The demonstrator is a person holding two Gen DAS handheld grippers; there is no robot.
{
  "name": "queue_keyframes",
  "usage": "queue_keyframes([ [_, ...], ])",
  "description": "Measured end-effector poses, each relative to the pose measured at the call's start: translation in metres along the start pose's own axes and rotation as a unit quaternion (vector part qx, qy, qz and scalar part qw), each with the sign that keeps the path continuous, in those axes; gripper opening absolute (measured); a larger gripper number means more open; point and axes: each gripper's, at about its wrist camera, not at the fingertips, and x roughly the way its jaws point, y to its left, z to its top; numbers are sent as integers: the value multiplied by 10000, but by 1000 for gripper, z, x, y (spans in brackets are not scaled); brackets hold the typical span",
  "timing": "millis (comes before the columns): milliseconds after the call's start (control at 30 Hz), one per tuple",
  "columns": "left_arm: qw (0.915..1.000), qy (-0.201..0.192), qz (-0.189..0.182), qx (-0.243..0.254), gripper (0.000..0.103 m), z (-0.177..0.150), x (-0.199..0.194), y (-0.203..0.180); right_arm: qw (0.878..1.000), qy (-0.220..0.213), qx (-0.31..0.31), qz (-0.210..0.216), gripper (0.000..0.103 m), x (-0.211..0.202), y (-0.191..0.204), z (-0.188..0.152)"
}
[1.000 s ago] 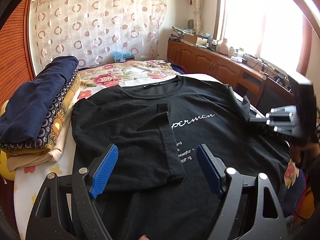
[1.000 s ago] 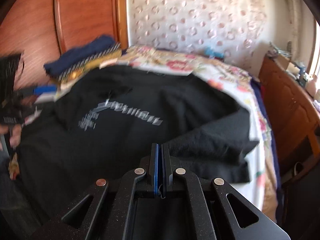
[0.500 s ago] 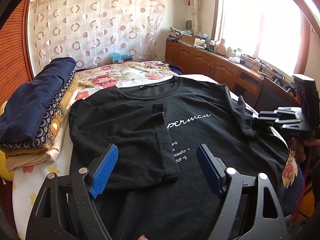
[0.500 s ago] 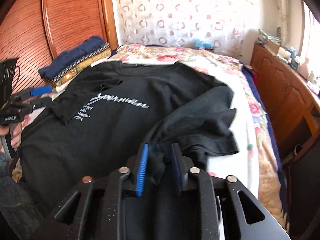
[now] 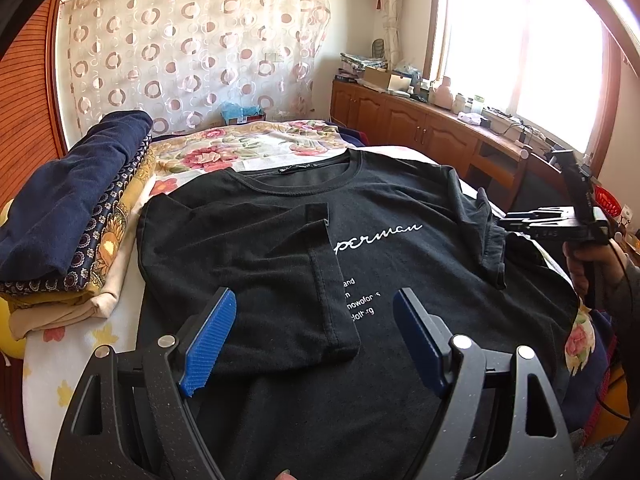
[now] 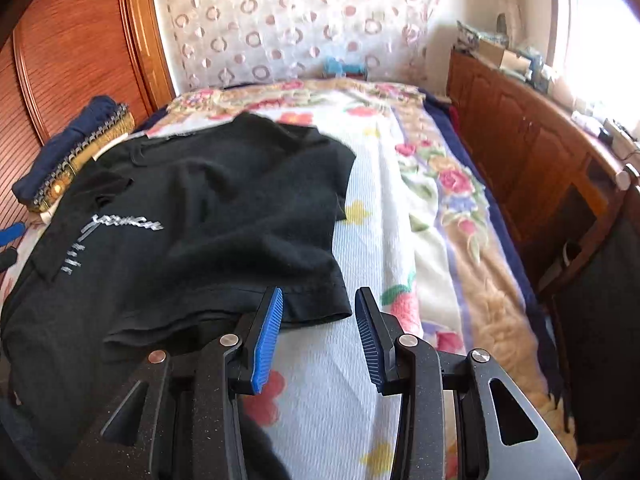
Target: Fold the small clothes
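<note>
While the black cotton T-shirt (image 5: 400,264) lies spread on the floral-quilted bed (image 6: 400,208), the left tool (image 5: 314,334) gapes empty; the right tool (image 6: 318,334), just opening, holds nothing, so the loose right sleeve (image 6: 296,292) may slump unfolded.

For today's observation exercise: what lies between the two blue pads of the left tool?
In the left wrist view, the left tool stands open over the black T-shirt. Between its pads lies the shirt's folded-in sleeve, untouched by them.

A home bedroom: a bed (image 6: 424,216) with floral bedding, patterned curtain (image 5: 192,52), and wooden cabinets (image 5: 420,128) under a window (image 5: 520,40).
</note>
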Motion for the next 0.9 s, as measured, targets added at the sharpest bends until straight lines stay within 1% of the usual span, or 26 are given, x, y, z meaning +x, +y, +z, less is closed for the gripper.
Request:
queue_keyframes([
  [33,10000,-5,-2,-6,82,0,-1,0,10000,67,-34,-17,38,4,2,0],
  [100,10000,-10,3,-23,82,-1,-1,1,9997,32,-214,-73,31,4,5,4],
  [133,10000,-12,-5,-40,82,-1,-1,3,9997,48,-255,-21,25,5,7,6],
  [167,10000,-7,-6,-50,82,-1,0,3,9994,90,-345,31,10,5,10,9],
  [200,10000,-3,-4,-60,81,-2,0,4,9988,134,-467,106,6,6,13,12],
  [233,10000,-3,-4,-66,82,-2,0,4,9982,159,-578,89,4,7,17,17],
  [267,10000,-7,-5,-68,82,-2,0,4,9975,166,-692,-9,4,7,19,22],
  [333,10000,-33,8,-75,82,-2,-3,5,9962,73,-862,75,4,7,25,33],
  [400,9999,-50,21,-109,82,-3,-4,8,9942,-114,-1063,110,4,-1,40,48],
  [500,9999,-64,41,-150,82,-3,-6,10,9902,-401,-1297,328,4,-11,65,74],
  [567,9998,-75,45,-179,82,-4,-7,13,9871,-505,-1433,499,4,-13,86,90],
  [700,9997,-95,57,-226,82,-7,-10,17,9818,-542,-1603,865,4,-3,126,118],
  [767,9996,-97,69,-254,82,-8,-12,20,9804,-492,-1572,1077,4,3,141,127],
  [800,9996,-96,74,-266,82,-8,-12,21,9803,-481,-1558,1117,4,7,144,130],
  [867,9995,-100,84,-296,82,-9,-13,24,9809,-462,-1544,1093,19,11,147,134],
  [900,9994,-100,87,-309,82,-9,-12,25,9812,-466,-1539,1065,23,12,145,134],
])
